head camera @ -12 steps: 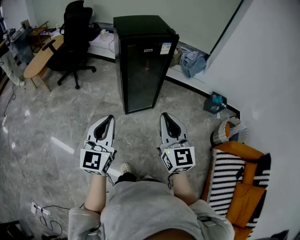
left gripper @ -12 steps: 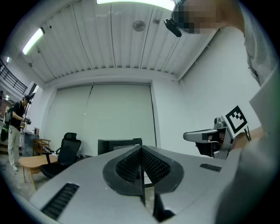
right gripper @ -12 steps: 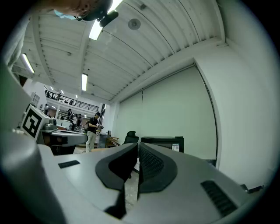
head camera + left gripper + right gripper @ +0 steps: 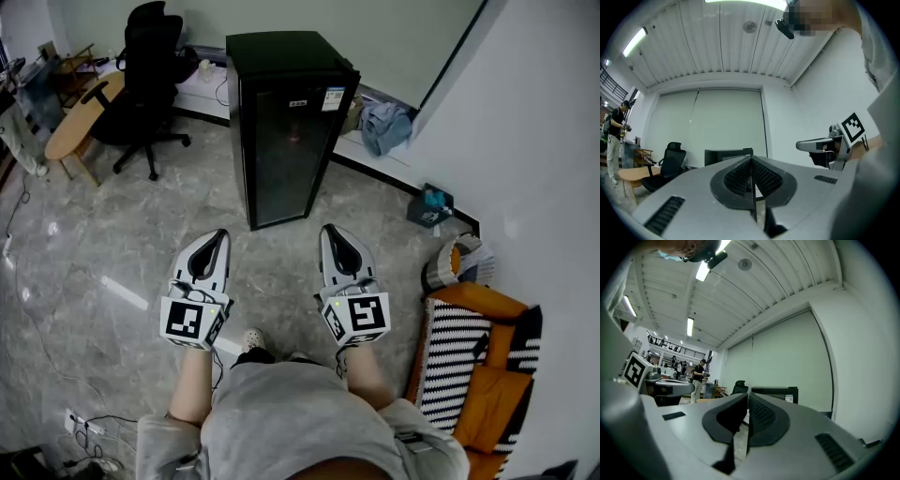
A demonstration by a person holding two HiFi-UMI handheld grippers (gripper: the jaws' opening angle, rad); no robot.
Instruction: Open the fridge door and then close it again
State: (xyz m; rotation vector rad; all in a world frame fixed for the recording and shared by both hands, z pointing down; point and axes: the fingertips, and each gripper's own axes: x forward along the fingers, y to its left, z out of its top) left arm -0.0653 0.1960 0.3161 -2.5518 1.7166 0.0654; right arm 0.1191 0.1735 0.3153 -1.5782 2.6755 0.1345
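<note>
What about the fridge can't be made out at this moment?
Head view: the fridge door's handle, lost in the dark front.
Head view: print on its sticker, too small.
Head view: its contents, behind the dark door.
Left gripper view: most of the fridge, behind the left hand-held gripper.

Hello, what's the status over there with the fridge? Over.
Jaws shut, empty: left gripper, right gripper. Ahead, fridge door closed, not yet touched. Only bare floor between, nothing in the way.
</note>
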